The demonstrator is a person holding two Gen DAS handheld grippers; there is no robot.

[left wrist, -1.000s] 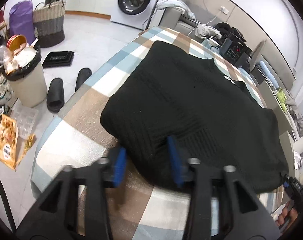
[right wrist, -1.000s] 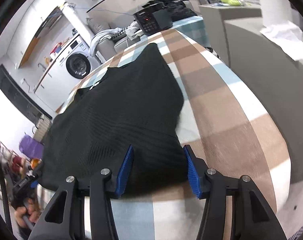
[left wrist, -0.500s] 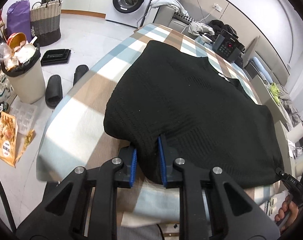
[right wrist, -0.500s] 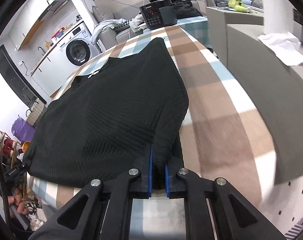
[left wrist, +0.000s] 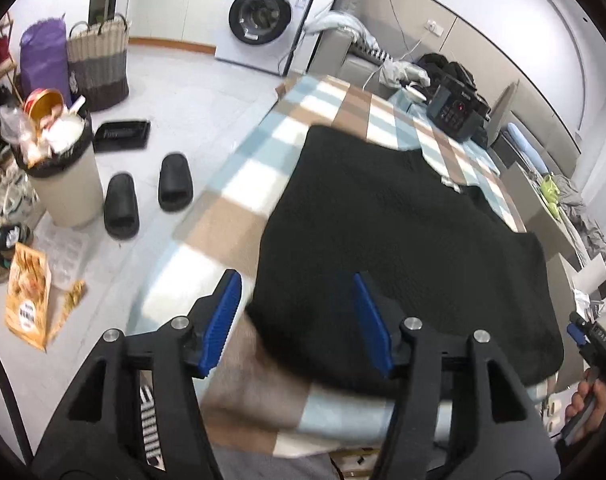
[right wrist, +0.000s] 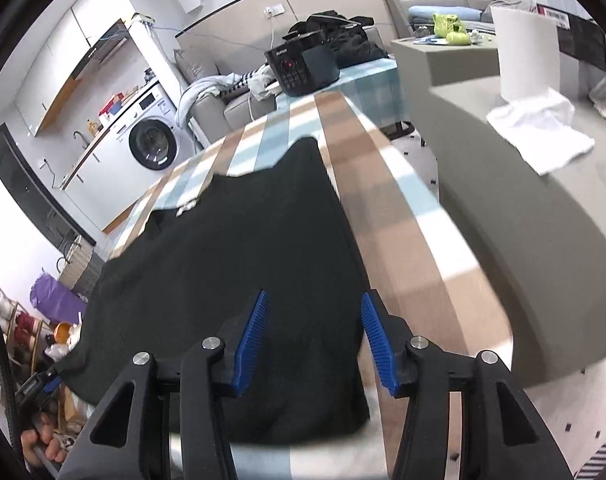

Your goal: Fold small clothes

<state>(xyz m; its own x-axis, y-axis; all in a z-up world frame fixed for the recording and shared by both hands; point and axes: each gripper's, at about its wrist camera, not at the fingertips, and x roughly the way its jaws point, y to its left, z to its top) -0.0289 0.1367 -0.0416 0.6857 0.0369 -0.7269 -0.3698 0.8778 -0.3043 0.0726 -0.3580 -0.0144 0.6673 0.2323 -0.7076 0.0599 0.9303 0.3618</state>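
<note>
Black knitted garment (left wrist: 403, 248) spread flat on the checked tablecloth (left wrist: 231, 184). Left gripper (left wrist: 295, 320) and right gripper (right wrist: 315, 340), jaws opening, straddle its near hem unclamped; best re-pinch both corners evenly before folding away.

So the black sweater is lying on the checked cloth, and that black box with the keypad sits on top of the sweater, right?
Not quite. The right wrist view shows the box standing apart from the sweater, at the far end of the checked cloth. The sweater does lie on the cloth.
</note>
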